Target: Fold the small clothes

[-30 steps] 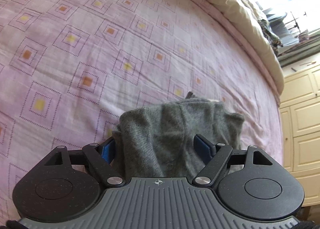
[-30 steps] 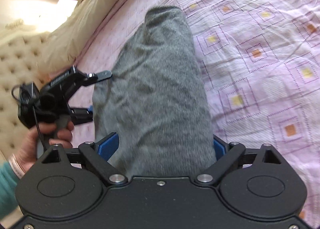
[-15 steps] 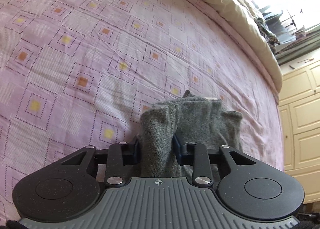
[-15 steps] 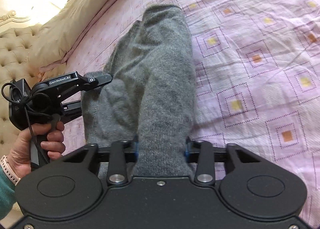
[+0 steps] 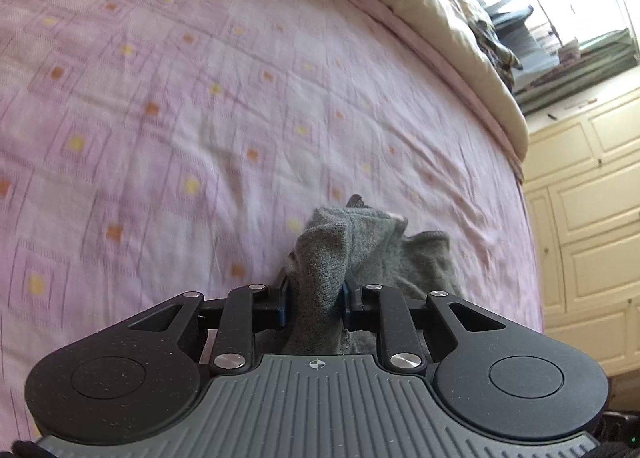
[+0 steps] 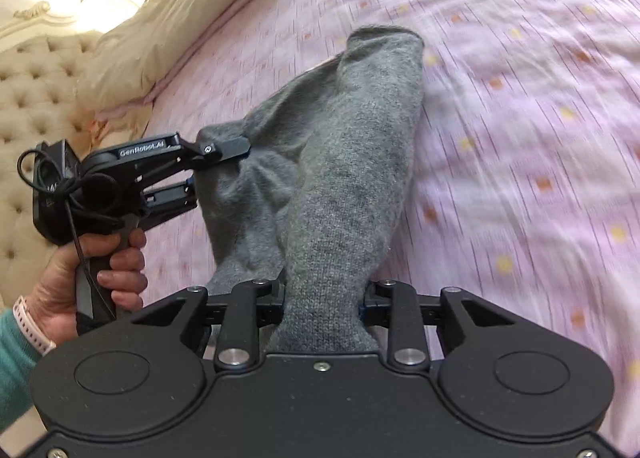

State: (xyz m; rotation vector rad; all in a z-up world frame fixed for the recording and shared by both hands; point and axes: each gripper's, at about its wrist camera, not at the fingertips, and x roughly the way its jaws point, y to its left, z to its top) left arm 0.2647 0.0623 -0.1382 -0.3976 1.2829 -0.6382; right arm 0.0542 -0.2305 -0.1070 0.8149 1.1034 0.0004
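Note:
A small grey knitted garment (image 6: 352, 146) lies partly lifted above the pink patterned bedspread (image 6: 520, 138). My right gripper (image 6: 324, 302) is shut on one bunched edge of it, and the cloth stretches away from the jaws toward its far end. In the right wrist view my left gripper (image 6: 218, 174) pinches the garment's other edge at the left, held by a hand (image 6: 100, 266). In the left wrist view my left gripper (image 5: 314, 304) is shut on a gathered fold of the grey garment (image 5: 360, 250), which bunches up just beyond the fingers.
A cream pillow or duvet (image 5: 420, 6) runs along the far edge of the bedspread (image 5: 200, 98). Cream cupboard doors (image 5: 592, 218) stand at the right of the bed. A tufted headboard (image 6: 36, 90) and a cream pillow (image 6: 168, 26) lie at the left.
Both grippers went from open around the garment's edges to shut on them. The garment has bunched and lifted off the bedspread, and both views show motion blur.

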